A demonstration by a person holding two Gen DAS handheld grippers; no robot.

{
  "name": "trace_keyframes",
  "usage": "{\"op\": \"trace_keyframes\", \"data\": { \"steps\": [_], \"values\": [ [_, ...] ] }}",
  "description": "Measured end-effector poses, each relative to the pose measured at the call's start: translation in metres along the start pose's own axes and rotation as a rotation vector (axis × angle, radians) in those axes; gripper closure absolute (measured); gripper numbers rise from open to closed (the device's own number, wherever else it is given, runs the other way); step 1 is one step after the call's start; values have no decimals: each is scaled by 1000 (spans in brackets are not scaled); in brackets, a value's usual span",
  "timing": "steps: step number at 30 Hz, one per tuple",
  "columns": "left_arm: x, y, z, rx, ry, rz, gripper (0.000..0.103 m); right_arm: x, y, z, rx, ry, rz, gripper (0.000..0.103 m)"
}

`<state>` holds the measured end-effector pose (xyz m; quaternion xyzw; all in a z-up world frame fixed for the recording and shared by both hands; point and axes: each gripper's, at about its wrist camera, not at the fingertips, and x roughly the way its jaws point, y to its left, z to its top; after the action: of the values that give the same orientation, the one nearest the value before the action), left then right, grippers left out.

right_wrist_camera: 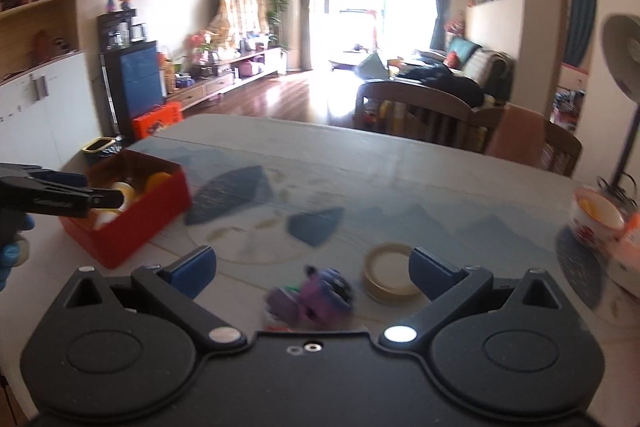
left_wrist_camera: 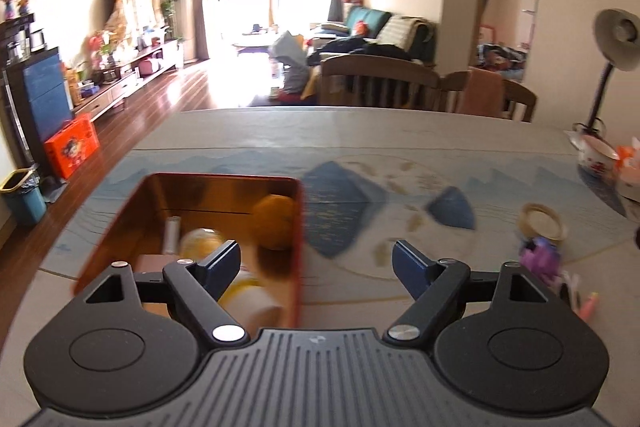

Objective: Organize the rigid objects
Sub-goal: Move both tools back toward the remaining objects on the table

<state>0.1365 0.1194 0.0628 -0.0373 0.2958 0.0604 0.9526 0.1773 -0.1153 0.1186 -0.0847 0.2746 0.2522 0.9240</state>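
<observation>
A red box with a gold inside stands on the table at the left and holds an orange ball, a pale tape roll and white items. My left gripper is open and empty, its left finger over the box. My right gripper is open wide above a purple toy, which lies on the table between its fingers, untouched. A tan tape roll lies flat just inside the right finger. From the right wrist view the left gripper reaches over the red box.
A flowered mug and a desk lamp stand at the table's right edge. Pink pens lie near the purple toy. Wooden chairs line the far side. A gloved hand shows at the left.
</observation>
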Motion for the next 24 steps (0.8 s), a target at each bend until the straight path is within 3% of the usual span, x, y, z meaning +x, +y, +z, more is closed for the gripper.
{"op": "trace_keyframes", "data": {
  "steps": [9, 24],
  "values": [
    [5, -51, -19, 15, 17, -94, 17, -3, -37, -28, 40, 32, -45, 0],
    [32, -136, -23, 137, 24, -185, 17, 21, -42, -79, -47, 160, 43, 3]
  ]
}}
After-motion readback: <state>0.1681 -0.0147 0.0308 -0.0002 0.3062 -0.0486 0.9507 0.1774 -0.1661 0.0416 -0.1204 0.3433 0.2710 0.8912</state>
